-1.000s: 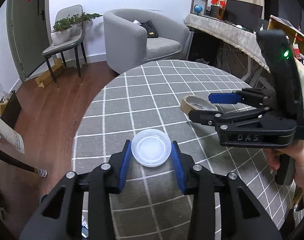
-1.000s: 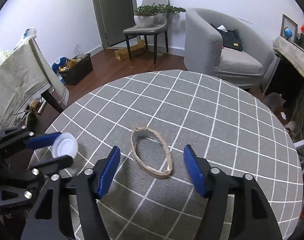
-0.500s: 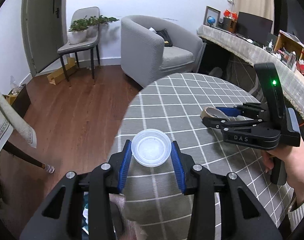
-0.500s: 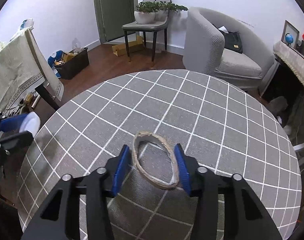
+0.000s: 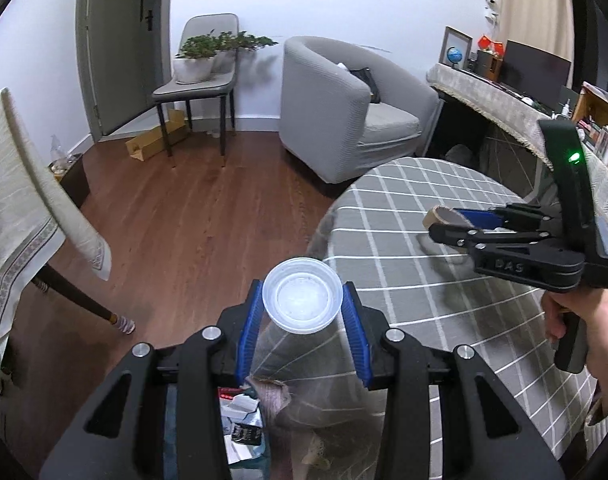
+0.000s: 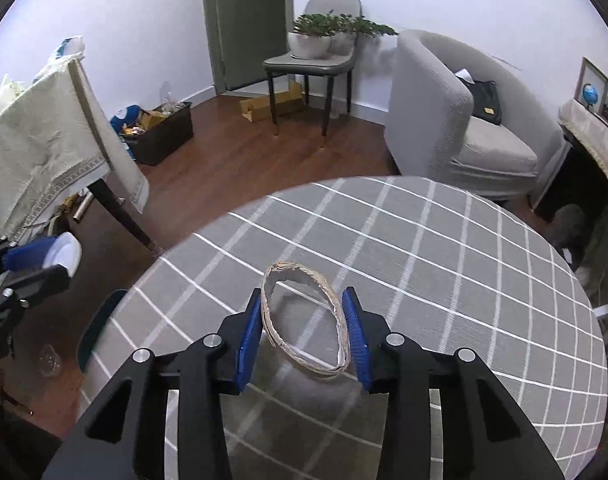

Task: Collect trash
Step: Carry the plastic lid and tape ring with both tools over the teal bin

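Note:
My left gripper point(image 5: 303, 314) is shut on a clear plastic lid point(image 5: 303, 300) and holds it in the air beyond the left edge of the round checked table point(image 5: 444, 280), over a bin with trash point(image 5: 240, 428) below. My right gripper point(image 6: 305, 332) is shut on a cardboard tape ring point(image 6: 304, 328) and holds it just above the tablecloth point(image 6: 444, 280). The right gripper point(image 5: 460, 226) with the ring point(image 5: 438, 216) also shows in the left wrist view. The left gripper with the lid point(image 6: 66, 254) shows at the left of the right wrist view.
A grey armchair point(image 6: 456, 120), a chair with potted plants point(image 6: 316, 56) and a black crate point(image 6: 160, 132) stand on the wood floor. A cloth-draped table point(image 6: 44, 152) is at the left. A long cloth-covered sideboard point(image 5: 504, 100) runs along the right.
The left gripper carried the lid off the table to the left, over the bin. The right gripper closed on the cardboard ring and raised it off the cloth.

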Action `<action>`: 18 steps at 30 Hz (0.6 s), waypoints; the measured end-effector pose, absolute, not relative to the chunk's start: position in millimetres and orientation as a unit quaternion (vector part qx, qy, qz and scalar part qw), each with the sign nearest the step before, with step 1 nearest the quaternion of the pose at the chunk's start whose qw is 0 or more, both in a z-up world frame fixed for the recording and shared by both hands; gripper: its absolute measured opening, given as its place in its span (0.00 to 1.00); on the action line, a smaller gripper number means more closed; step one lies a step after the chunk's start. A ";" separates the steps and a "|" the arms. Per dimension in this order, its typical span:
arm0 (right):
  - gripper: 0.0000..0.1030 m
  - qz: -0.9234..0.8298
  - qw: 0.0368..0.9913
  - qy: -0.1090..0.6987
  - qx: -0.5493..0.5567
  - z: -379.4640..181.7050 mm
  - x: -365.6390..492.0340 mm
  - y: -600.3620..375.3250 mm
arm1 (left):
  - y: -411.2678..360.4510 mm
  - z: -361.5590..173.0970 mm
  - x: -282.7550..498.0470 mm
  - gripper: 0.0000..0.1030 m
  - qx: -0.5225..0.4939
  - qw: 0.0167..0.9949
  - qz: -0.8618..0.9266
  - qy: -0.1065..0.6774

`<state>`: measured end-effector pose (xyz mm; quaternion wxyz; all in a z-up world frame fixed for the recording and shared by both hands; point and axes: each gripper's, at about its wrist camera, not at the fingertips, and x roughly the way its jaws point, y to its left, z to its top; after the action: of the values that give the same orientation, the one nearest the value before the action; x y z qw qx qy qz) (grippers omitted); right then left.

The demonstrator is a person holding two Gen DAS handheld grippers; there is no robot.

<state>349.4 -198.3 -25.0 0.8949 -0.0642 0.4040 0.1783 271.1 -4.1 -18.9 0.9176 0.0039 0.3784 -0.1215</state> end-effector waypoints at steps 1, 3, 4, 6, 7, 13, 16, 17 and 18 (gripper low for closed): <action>0.39 0.184 0.895 0.401 -0.061 -22.0 349.0 -193.0 | -0.2 -19.3 270.6 0.41 0.005 0.918 -0.115 0.379; 0.39 0.192 0.896 0.397 -0.057 -16.3 348.6 -185.6 | 6.3 -20.8 269.3 0.41 0.006 0.918 -0.108 0.381; 0.39 0.197 0.896 0.394 -0.053 -12.7 348.1 -180.2 | 9.9 -22.8 267.4 0.41 0.007 0.918 -0.103 0.382; 0.39 0.208 0.896 0.389 -0.048 -8.2 346.7 -171.2 | 16.5 -25.8 265.9 0.41 0.009 0.918 -0.096 0.385; 0.39 0.212 0.896 0.388 -0.047 -6.8 345.4 -168.2 | 21.2 -27.3 266.6 0.41 0.009 0.917 -0.093 0.387; 0.39 0.236 0.895 0.375 -0.043 3.9 338.0 -133.6 | 48.8 -45.7 269.0 0.41 0.003 0.909 -0.075 0.409; 0.39 0.254 0.892 0.371 -0.036 8.6 335.5 -113.3 | 61.8 -54.8 268.6 0.41 0.000 0.906 -0.068 0.418; 0.39 0.261 0.891 0.369 -0.036 10.0 334.7 -103.3 | 65.7 -57.8 268.5 0.41 0.002 0.904 -0.064 0.422; 0.39 0.265 0.890 0.368 -0.036 10.3 333.6 -96.6 | 70.1 -60.8 268.0 0.41 0.002 0.904 -0.063 0.424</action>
<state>333.6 -96.6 10.3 0.8903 -0.0360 0.3684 0.2652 268.0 70.1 -60.8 0.9035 0.0022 0.4239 -0.0626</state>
